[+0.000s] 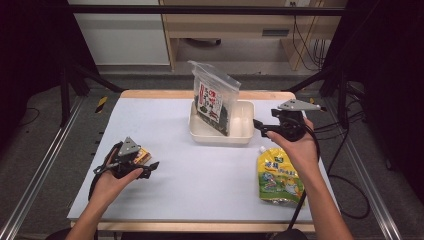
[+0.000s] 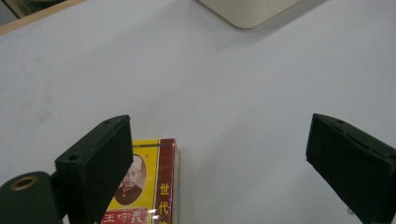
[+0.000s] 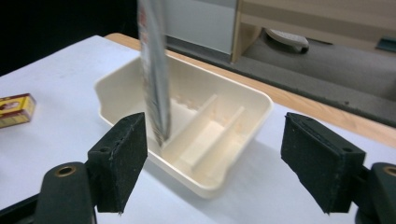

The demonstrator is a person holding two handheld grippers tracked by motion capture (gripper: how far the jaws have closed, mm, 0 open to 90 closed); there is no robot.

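The seaweed bag [image 1: 214, 97] stands in the tray [image 1: 244, 131] just beyond the right gripper [image 1: 258, 125], jaws wide, empty; the bag's top is cut off in the right gripper view.

The left gripper [image 1: 150, 167] rests low with its jaws spread wide. The right gripper [image 1: 257, 125] points level, apparently leftward, jaws parted.

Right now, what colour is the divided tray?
Cream tray, best seen in the right gripper view.

My high view looks forward, down over whole table [image 1: 165, 190]. Left gripper view sits low, close over yellow box [image 2: 144, 186]. Right gripper view faces cream tray [image 3: 243, 105] closely; both share tray.
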